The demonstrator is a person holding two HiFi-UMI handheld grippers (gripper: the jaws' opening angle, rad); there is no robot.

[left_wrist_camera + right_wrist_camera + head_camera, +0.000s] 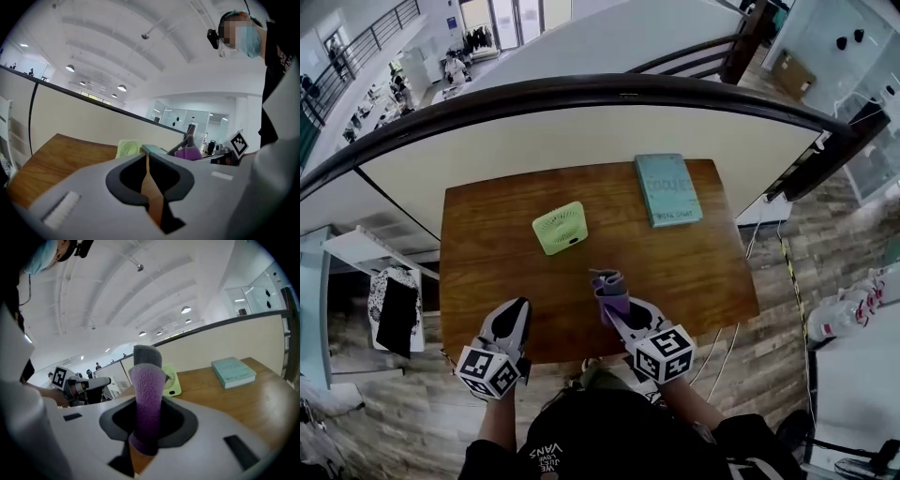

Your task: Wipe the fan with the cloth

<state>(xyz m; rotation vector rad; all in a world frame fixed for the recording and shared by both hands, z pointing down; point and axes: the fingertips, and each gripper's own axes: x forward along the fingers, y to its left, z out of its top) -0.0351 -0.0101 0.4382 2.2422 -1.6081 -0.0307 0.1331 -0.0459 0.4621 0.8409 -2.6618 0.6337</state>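
A pale green square fan [561,228] lies flat on the wooden table [487,272], left of a teal book. My right gripper [616,307] is shut on a folded purple and grey cloth [607,281], held upright above the table's near edge, a short way short of the fan. In the right gripper view the cloth [146,380] stands up between the jaws, with the fan [171,380] behind it. My left gripper [518,307] hovers at the near left edge, jaws together and empty. The left gripper view [146,157] shows the fan [128,148] ahead.
The teal book [667,188] lies at the table's far right. A curved partition with a dark rail [609,89] borders the table's far side. The floor drops away on the left and right of the table.
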